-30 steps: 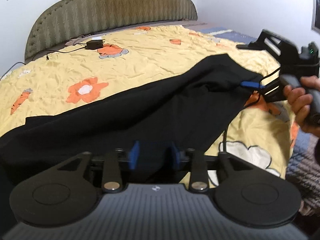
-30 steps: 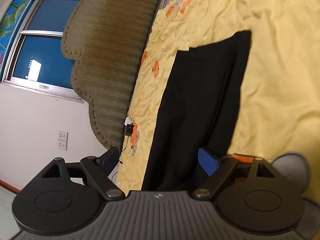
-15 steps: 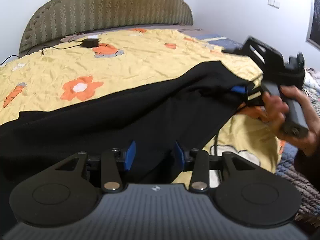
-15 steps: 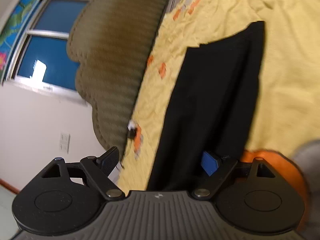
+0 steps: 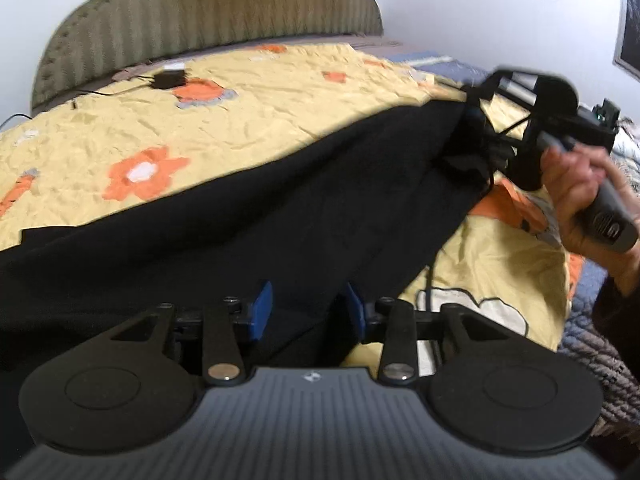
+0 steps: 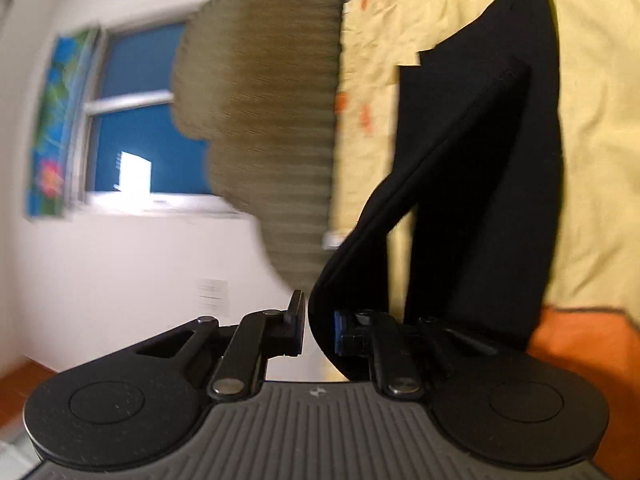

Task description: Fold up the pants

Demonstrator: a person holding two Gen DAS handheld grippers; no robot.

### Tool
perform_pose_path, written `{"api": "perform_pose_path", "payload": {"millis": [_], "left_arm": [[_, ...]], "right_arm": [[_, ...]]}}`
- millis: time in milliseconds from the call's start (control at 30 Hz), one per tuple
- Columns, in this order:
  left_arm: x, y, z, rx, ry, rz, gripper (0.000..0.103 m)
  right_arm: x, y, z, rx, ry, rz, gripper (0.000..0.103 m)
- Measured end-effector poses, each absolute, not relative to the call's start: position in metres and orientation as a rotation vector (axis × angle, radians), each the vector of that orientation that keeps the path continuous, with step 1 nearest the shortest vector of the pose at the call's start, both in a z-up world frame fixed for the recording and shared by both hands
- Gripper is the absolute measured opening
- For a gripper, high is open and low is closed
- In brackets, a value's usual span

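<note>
Change since earlier: both sets of jaws have just been closing, black cloth between them.
Left wrist view: left gripper [image 5: 306, 306] is clamped on the pants [image 5: 280, 216], spread over the bed [image 5: 280, 96].
Right wrist view: right gripper [image 6: 318, 330] is pinched on a raised edge (likely for folding over).

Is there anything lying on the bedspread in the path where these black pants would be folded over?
Nothing visible blocks it. The black pants lie on bare bedspread; the only loose item, a small black adapter with its cable, sits far off near the headboard.
</note>
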State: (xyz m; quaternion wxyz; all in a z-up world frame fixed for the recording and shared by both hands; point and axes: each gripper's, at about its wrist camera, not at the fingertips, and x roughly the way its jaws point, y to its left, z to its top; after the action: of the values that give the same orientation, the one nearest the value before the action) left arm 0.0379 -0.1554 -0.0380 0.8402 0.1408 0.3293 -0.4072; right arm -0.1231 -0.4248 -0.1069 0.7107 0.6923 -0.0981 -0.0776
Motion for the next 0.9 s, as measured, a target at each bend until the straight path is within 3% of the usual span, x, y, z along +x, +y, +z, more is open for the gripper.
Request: {"api": "perform_pose_path", "payload": {"millis": [33,233,367,467,500,567,600,633,700,767,833,900], "left_arm": [[0.036,-0.159,-0.038,0.306,0.701,-0.859,0.001],[0.017,-0.161,-0.026,0.318,0.653,-0.914,0.000],[0.018,-0.162,-0.031,0.346,0.670,-0.891,0.000],[0.022,-0.160,-0.032,0.317,0.706,-0.911,0.001],[0.023,-0.162,-0.031,0.312,0.707,-0.917,0.004],[0.024,-0.172,-0.031,0.311,0.702,-0.900,0.023],[0.025,-0.177,-0.030,0.313,0.699,-0.901,0.024],[0.024,-0.183,-0.028,0.321,0.682,-0.906,0.024],[0.020,-0.194,-0.021,0.317,0.641,-0.921,0.027],[0.018,-0.205,-0.017,0.286,0.649,-0.964,0.032],[0.008,-0.217,-0.015,0.292,0.642,-1.026,0.032],[-0.006,-0.231,-0.014,0.324,0.614,-1.062,0.032]], "right_arm": [[-0.126,-0.425,-0.106,1.540,-0.232,-0.162,0.013],[-0.160,-0.418,-0.078,1.331,-0.201,-0.362,0.014],[-0.154,-0.406,-0.057,1.082,-0.040,-0.527,0.013],[-0.149,-0.411,-0.064,1.109,0.025,-0.508,0.014],[-0.147,-0.414,-0.066,1.130,0.033,-0.512,0.021],[-0.145,-0.419,-0.072,1.210,0.001,-0.504,0.056],[-0.146,-0.422,-0.075,1.261,-0.024,-0.505,0.090],[-0.142,-0.425,-0.078,1.294,-0.054,-0.515,0.095],[-0.135,-0.431,-0.078,1.290,-0.075,-0.503,0.095],[-0.127,-0.437,-0.078,1.282,-0.060,-0.454,0.084],[-0.128,-0.439,-0.078,1.270,-0.090,-0.412,0.039],[-0.130,-0.442,-0.077,1.244,-0.091,-0.379,0.032]]}}
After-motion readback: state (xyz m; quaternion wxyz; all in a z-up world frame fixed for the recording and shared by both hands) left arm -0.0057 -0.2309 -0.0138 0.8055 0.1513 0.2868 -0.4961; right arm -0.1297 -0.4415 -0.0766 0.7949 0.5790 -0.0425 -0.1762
